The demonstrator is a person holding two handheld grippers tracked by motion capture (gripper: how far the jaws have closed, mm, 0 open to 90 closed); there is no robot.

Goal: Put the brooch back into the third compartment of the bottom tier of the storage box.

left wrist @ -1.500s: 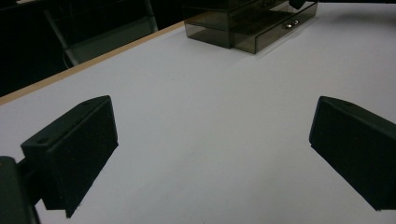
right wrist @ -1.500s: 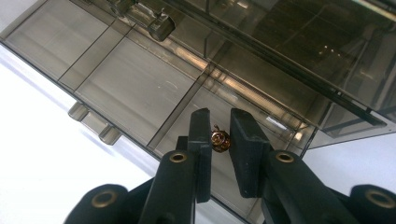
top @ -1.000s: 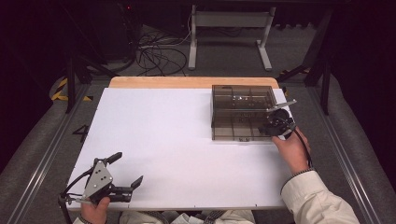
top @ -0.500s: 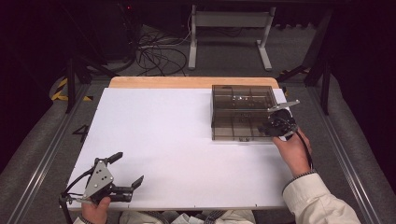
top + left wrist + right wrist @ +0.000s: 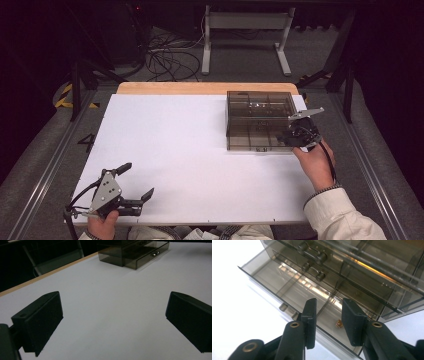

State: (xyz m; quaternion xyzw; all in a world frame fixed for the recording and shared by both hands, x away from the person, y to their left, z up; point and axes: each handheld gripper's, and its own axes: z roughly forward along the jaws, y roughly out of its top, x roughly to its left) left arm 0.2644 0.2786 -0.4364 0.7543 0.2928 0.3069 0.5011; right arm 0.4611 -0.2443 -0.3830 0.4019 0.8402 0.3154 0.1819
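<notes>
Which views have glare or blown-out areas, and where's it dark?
High view: white table evenly lit, surroundings almost black. Right gripper view: table blown out at left, warm glare streaks on the smoky drawer box. Left gripper view: dim, grey cast, the gripper's near jaws slightly soft.

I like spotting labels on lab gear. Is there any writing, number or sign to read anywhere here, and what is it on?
"4": a dark numeral marked on the grey floor left of the table.
Yellow and black hazard stripes, a sign without words, lie on the floor farther back.
No readable text on the smoky plastic drawer box or on either gripper.
</notes>
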